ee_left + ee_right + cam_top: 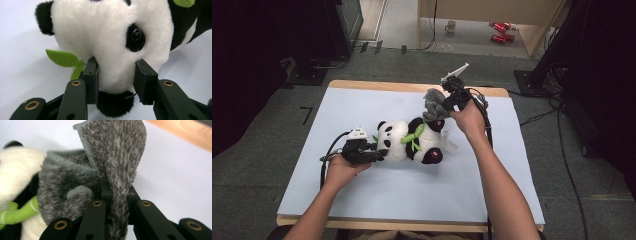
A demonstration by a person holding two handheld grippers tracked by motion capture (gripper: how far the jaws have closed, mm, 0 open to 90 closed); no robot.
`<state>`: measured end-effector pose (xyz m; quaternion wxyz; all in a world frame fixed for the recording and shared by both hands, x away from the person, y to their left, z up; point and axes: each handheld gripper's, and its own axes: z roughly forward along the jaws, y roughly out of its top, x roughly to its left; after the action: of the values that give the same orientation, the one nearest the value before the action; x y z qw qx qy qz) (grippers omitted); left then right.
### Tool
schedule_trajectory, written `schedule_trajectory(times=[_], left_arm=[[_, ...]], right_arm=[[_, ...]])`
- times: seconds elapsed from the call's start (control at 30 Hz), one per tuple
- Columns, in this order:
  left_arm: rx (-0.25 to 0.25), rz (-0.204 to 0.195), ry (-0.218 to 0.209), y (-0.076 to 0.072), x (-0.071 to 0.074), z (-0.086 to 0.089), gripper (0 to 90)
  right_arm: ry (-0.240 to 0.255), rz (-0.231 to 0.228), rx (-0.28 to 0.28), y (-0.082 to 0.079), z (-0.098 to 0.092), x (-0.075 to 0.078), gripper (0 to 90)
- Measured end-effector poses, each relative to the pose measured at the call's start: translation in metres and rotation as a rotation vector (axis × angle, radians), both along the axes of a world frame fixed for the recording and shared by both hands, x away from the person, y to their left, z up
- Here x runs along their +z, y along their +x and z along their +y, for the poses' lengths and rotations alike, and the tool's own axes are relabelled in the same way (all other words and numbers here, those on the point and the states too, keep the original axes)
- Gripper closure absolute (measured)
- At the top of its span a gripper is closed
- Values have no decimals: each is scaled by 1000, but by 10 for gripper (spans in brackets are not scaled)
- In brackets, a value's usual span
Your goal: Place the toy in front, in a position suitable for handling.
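lying on its side near the middle of the pale blue table cover (362, 200), head toward the left: a black-and-white plush panda (409, 141) with green felt bamboo (414, 136) across its chest. clamped at the snout by the left gripper (379, 152), seen up close in the left gripper view as two black pads (91, 72) pressed into the white fur on either side of the muzzle, just below the glossy black eye (136, 35), with a green felt leaf (63, 58) sticking out beside the left pad. resting low on the cover, left hand (339, 167) wrapped around the tool's body, cable trailing back toward the table's near edge. pinching a fuzzy grey garment (434, 105) at the panda's far end: the right gripper (444, 107), raised above the toy near the wooden back edge of the table (412, 87). squeezed tight in the right gripper view, jaws nearly together on a fold of the grey fabric (120, 170), stitched hem standing upright above the pads, the rest of the cloth draping down against the panda's body, a small grey nub of fabric (78, 193) hanging beside the jaws.
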<state>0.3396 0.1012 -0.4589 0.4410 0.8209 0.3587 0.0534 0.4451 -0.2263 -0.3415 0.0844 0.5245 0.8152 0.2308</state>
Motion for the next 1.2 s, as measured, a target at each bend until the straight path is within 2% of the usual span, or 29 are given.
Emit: schedule_trajectory(times=[0.23,0.4,0.7,0.8,1.0,1.1,1.2], left_arm=[[26,20,-23,2,3,0,620],[42,42,-53,4,5,1,627],[43,46,-56,5,5,1,625],[39,39,-50,5,5,1,624],[42,40,-51,5,5,2,623],[44,41,-51,5,5,1,622],[46,34,-53,5,4,1,620]], right_arm=[[100,-77,52,-6,18,32,842],[129,-112,114,-15,42,48,842],[215,-128,224,-29,90,64,842],[248,-115,255,-32,108,63,842],[268,-91,300,-38,136,54,842],[290,-59,307,-39,145,41,842],[268,-41,310,-40,150,26,841]])
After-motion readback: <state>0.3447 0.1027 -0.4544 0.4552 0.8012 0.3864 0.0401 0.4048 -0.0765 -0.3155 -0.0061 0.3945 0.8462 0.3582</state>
